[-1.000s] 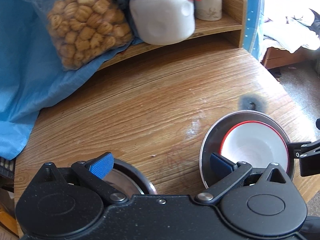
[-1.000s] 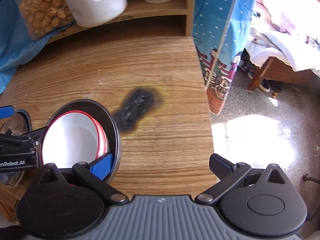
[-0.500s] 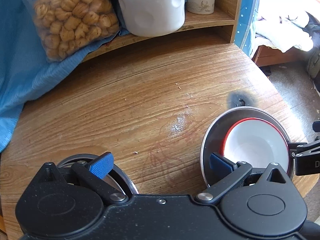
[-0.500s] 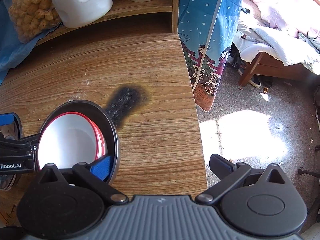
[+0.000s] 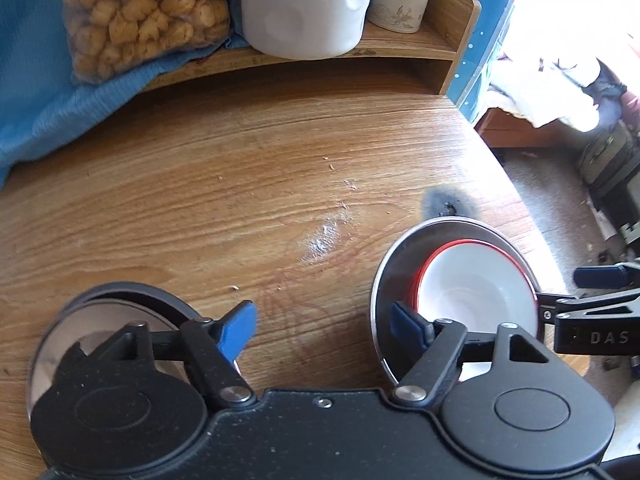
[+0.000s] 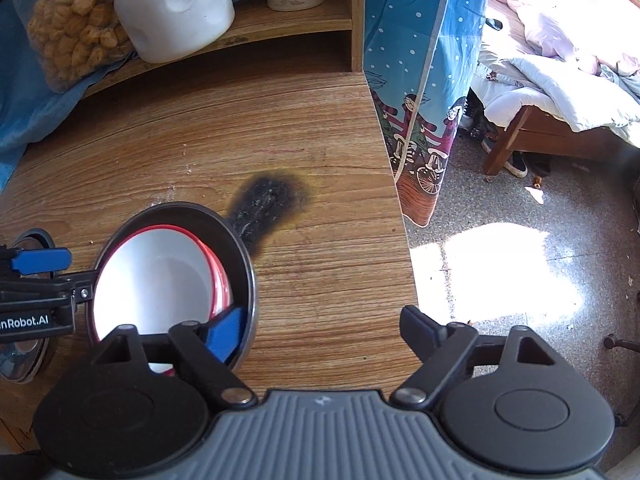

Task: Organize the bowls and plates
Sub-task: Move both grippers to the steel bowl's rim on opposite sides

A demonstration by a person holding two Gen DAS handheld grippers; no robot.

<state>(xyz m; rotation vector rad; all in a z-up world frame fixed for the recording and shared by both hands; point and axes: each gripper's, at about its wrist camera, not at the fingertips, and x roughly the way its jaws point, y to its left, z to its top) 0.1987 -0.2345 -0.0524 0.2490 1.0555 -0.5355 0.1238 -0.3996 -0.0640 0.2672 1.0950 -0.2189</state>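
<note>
since a second ago both grippers' fingers have been closing, still spread on nothing: left gripper [image 5: 320, 322], right gripper [image 6: 320, 326]. the red-rimmed bowl [image 5: 476, 292] sits in the steel plate [image 5: 390, 276] near my tabletop [image 5: 240, 200] edge; a nudge may tip it off.

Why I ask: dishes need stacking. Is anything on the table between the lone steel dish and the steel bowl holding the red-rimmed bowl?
Nothing solid: only crumbs and a pale smear on the table between steel dish and steel bowl. The left gripper, jaws just closing on nothing, hangs above that gap.
</note>
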